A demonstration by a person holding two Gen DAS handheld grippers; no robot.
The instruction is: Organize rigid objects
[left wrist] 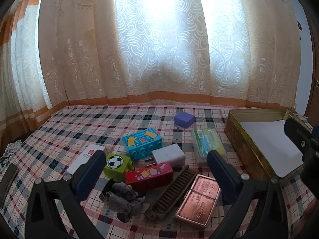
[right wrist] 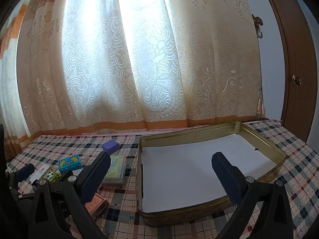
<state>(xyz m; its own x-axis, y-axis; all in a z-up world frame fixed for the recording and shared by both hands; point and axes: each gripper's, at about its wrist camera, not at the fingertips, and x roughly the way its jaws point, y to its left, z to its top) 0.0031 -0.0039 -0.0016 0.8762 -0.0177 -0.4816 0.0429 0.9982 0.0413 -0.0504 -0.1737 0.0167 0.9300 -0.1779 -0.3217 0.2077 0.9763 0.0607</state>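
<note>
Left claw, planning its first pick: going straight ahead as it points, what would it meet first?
Likely the red block lying between the open left claw's fingers, with the white charger just behind; depth is uncertain.

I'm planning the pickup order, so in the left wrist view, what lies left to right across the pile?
White box → green football block → red block → brown comb → copper tin → gold tin tray.
</note>
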